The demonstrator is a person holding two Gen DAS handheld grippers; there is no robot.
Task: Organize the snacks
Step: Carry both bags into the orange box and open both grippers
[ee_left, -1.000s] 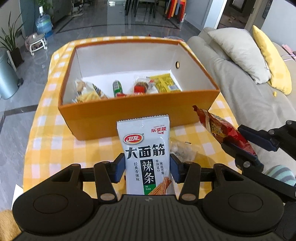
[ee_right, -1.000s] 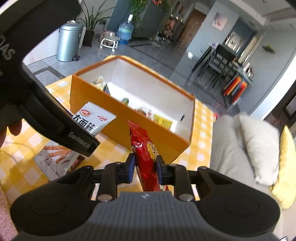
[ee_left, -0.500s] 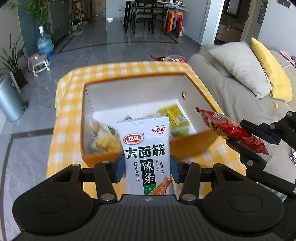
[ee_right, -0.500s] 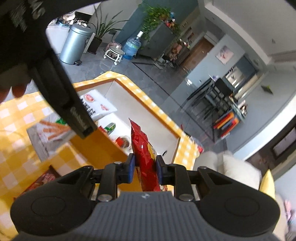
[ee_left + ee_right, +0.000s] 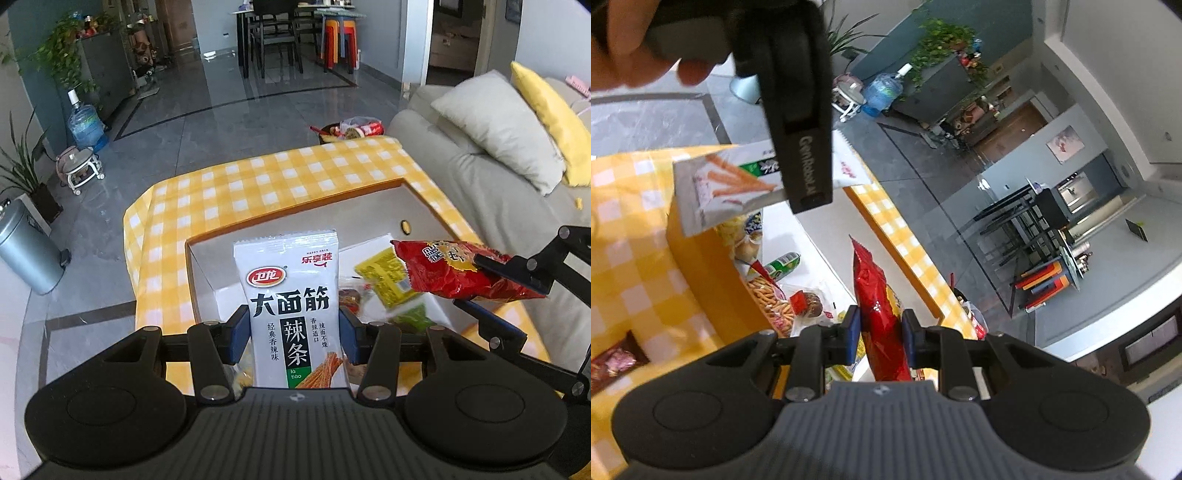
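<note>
1. The left gripper [image 5: 293, 328] is clenched on a flat, glossy white latiao packet [image 5: 291, 310] printed with bold black characters. The packet is held upright above the orange box [image 5: 295, 227].
2. The right gripper [image 5: 879, 328] is clamped on a crinkled, shiny red snack bag [image 5: 877, 295], which is held edge-on over the same box.
3. The box is rectangular, orange outside and smooth white inside, with a small round hole in one wall. It sits on a yellow-and-white checked tablecloth [image 5: 258, 181].
4. Only the right wrist view shows the box's near corner, where a green-labelled can [image 5: 783, 262], a pack of orange sticks [image 5: 772, 302] and a puffed yellow pouch lie. It also shows a dark red wrapper [image 5: 613, 362] on the cloth outside the box.
5. Only the left wrist view shows the yellow sachet [image 5: 384, 280] and a blurred green packet [image 5: 410, 317] on the box floor.
6. The white packet hides the middle of the box in the left view, and the box's near wall is cut off behind the gripper body.
</note>
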